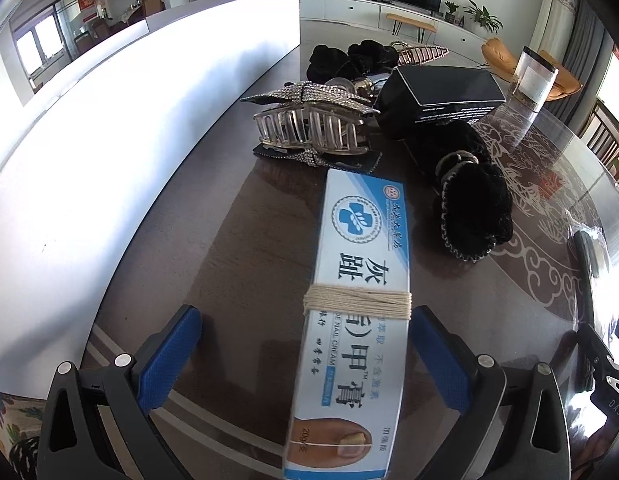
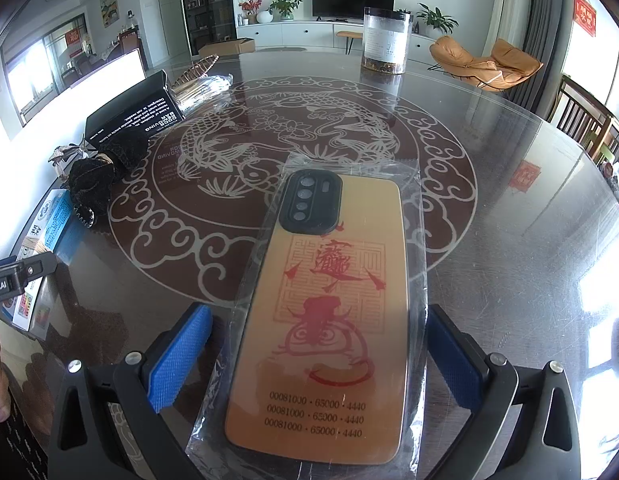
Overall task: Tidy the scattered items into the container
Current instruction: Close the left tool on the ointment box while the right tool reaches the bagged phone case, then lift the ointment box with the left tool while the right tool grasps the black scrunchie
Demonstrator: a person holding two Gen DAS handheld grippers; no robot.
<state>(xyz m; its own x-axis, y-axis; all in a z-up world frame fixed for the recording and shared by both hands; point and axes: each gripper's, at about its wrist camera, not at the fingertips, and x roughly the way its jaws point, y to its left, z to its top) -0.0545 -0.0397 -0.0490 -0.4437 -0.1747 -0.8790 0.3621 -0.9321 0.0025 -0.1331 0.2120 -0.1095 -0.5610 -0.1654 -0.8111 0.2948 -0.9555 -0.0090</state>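
My left gripper (image 1: 305, 354) is open around a blue-and-white nail cream box (image 1: 355, 280) wound with beige string; the box lies on the table, touching the right pad, with a gap to the left pad. My right gripper (image 2: 319, 350) is open, straddling a gold phone case (image 2: 329, 308) in a clear plastic bag lying on the table. A tall white container wall (image 1: 121, 152) stands to the left. Ahead lie a clear claw clip (image 1: 309, 130), rhinestone bows (image 1: 309, 94), black scrunchies (image 1: 473, 196) and a black box (image 1: 441, 94).
The round glass-topped table (image 2: 509, 200) has a fish pattern. A clear cylindrical jar (image 2: 385, 42) stands at the far side. Bagged sticks (image 2: 201, 86) lie beside the black box (image 2: 129, 114). The left gripper's body (image 2: 17, 276) shows at the left edge.
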